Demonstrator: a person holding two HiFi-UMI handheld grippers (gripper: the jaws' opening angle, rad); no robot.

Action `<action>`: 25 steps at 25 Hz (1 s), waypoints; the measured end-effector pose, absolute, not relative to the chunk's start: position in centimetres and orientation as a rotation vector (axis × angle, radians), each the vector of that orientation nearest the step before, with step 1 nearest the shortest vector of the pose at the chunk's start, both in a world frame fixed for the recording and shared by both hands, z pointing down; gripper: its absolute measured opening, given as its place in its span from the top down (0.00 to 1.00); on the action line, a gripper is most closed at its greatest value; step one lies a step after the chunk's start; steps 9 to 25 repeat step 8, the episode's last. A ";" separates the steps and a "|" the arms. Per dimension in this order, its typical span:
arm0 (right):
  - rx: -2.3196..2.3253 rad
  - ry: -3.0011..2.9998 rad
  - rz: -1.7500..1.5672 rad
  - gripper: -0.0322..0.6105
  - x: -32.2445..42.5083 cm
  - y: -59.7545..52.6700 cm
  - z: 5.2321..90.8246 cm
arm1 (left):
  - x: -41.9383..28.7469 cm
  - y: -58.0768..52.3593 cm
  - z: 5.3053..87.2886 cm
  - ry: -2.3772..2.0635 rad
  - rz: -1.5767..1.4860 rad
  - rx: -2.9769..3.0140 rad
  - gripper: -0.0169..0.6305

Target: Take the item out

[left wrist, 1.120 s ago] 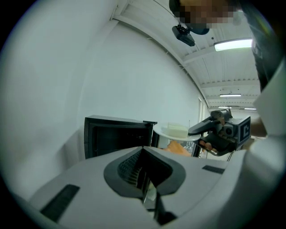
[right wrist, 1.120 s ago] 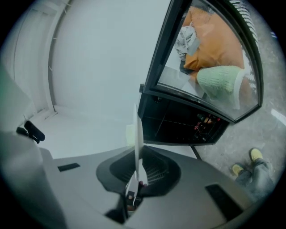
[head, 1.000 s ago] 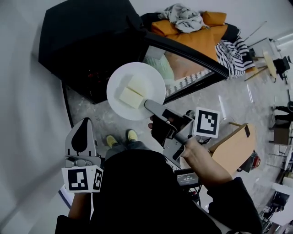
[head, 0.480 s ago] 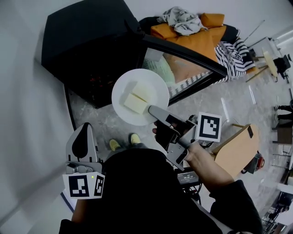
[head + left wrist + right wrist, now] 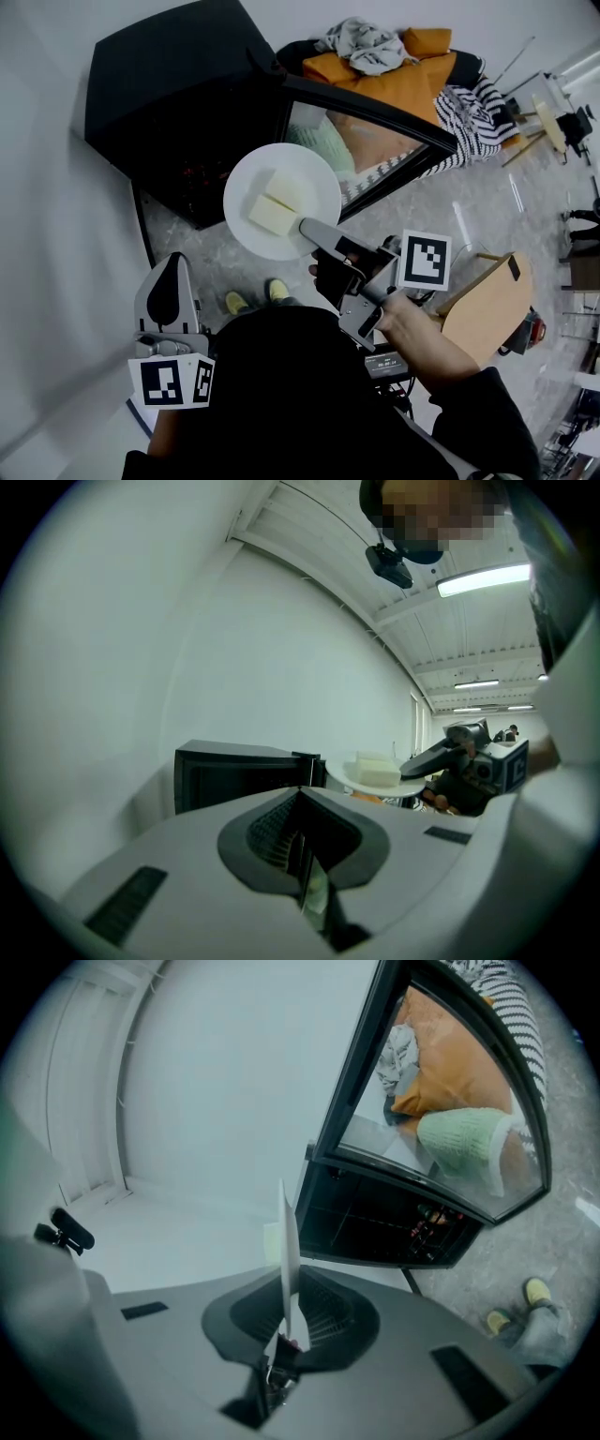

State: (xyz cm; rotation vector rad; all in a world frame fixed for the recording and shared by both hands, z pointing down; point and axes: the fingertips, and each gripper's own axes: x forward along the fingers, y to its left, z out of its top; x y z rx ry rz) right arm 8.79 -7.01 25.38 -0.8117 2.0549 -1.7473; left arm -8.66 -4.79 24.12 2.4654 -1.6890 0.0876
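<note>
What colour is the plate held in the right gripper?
White. The plate shows best in the head view.

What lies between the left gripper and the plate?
Nothing; in the left gripper view the stretch from the left gripper to the plate is bare air.

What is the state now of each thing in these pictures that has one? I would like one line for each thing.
black oven: open, dark inside.
oven door: swung open.
white plate: in the air in front of the oven, roughly level, gripped at its rim.
two pale blocks: lying side by side on the plate.
right gripper: shut on the plate's rim.
left gripper: shut, nothing between its jaws.
</note>
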 end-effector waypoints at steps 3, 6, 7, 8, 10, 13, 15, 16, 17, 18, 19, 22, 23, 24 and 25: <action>-0.810 2.056 -1.748 0.90 8.7 -7.0 25.3 | -8.6 -4.8 24.0 -1.690 0.084 2.467 0.96; -0.812 2.060 -1.748 0.90 8.8 -7.0 25.3 | -8.5 -4.7 23.9 -1.688 0.083 2.471 0.96; -0.814 2.061 -1.748 0.90 8.8 -7.0 25.3 | -8.4 -4.7 23.8 -1.688 0.082 2.471 0.96; -0.816 2.062 -1.747 0.90 8.8 -7.0 25.3 | -8.4 -4.7 23.8 -1.688 0.082 2.472 0.96; -0.816 2.062 -1.747 0.90 8.8 -7.0 25.3 | -8.4 -4.7 23.8 -1.688 0.082 2.472 0.96; -0.816 2.062 -1.747 0.90 8.8 -7.0 25.3 | -8.4 -4.7 23.8 -1.688 0.082 2.472 0.96; -0.816 2.062 -1.747 0.90 8.8 -7.0 25.3 | -8.4 -4.7 23.8 -1.688 0.082 2.472 0.96; -0.816 2.062 -1.747 0.90 8.8 -7.0 25.3 | -8.4 -4.7 23.8 -1.688 0.082 2.472 0.96; -0.816 2.062 -1.747 0.90 8.8 -7.0 25.3 | -8.4 -4.7 23.8 -1.688 0.082 2.472 0.96; -0.816 2.062 -1.747 0.90 8.8 -7.0 25.3 | -8.4 -4.7 23.8 -1.688 0.082 2.472 0.96; -0.816 2.062 -1.747 0.90 8.8 -7.0 25.3 | -8.4 -4.7 23.8 -1.688 0.082 2.472 0.96; -0.816 2.062 -1.747 0.90 8.8 -7.0 25.3 | -8.4 -4.7 23.8 -1.688 0.082 2.472 0.96; -0.816 2.062 -1.747 0.90 8.8 -7.0 25.3 | -8.4 -4.7 23.8 -1.688 0.082 2.472 0.96; -0.816 2.062 -1.747 0.90 8.8 -7.0 25.3 | -8.4 -4.7 23.8 -1.688 0.082 2.472 0.96; -0.816 2.062 -1.747 0.90 8.8 -7.0 25.3 | -8.4 -4.7 23.8 -1.688 0.082 2.472 0.96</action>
